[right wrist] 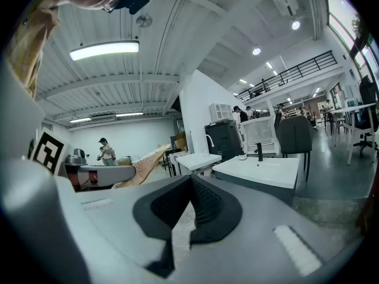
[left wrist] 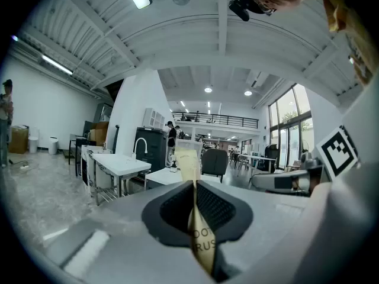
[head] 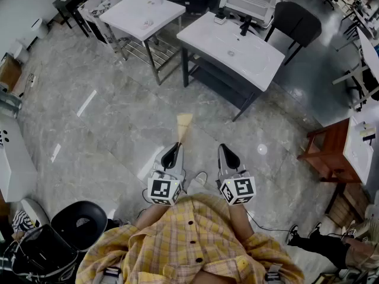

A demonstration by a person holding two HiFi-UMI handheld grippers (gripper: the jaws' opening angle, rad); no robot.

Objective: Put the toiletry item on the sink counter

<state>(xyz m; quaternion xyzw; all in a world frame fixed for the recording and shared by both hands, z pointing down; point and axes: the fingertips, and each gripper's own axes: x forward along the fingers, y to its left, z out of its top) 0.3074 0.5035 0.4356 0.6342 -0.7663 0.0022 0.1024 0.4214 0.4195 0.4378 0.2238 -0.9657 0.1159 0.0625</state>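
My left gripper (head: 176,149) is shut on a flat tan toiletry packet (head: 184,125) that sticks forward out of its jaws over the marble floor. In the left gripper view the packet (left wrist: 195,229) stands edge-on, pinched between the black pads (left wrist: 220,209). My right gripper (head: 225,152) hangs beside it, shut and empty; in its own view the right gripper (right wrist: 190,181) has its tips meeting. A white sink counter (head: 260,61) with a black tap stands ahead, well beyond both grippers. A second white sink counter (head: 127,10) stands to its left.
A black chair (head: 298,20) stands behind the nearer counter. A brown wooden table (head: 327,149) is at the right, a black stool (head: 79,220) and white unit (head: 12,161) at the left. People stand far off in the hall.
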